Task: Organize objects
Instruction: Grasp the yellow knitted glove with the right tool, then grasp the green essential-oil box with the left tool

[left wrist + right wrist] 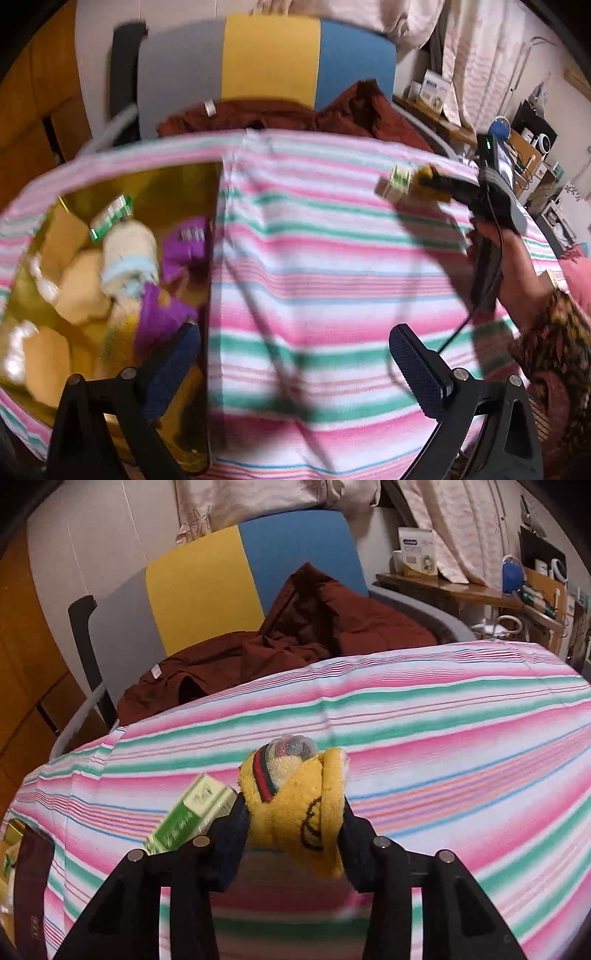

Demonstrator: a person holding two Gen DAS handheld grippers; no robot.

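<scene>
My right gripper (291, 823) is shut on a rolled yellow sock (295, 797) with a red and black cuff, held above the striped cloth. It also shows in the left wrist view (430, 182), far right. A green and white box (192, 816) lies just left of the sock, and it shows in the left wrist view (395, 182). My left gripper (295, 365) is open and empty, its left finger over a yellow bin (177, 184). The bin holds a rolled white sock (129, 254), a purple packet (184, 243), a green box (110, 218) and tan items.
A striped pink, green and white cloth (332, 258) covers the table. Behind it stands a chair (229, 576) with a dark red garment (295, 638). A cluttered shelf (480, 587) is at the far right. The bin's dark edge (33, 886) shows lower left.
</scene>
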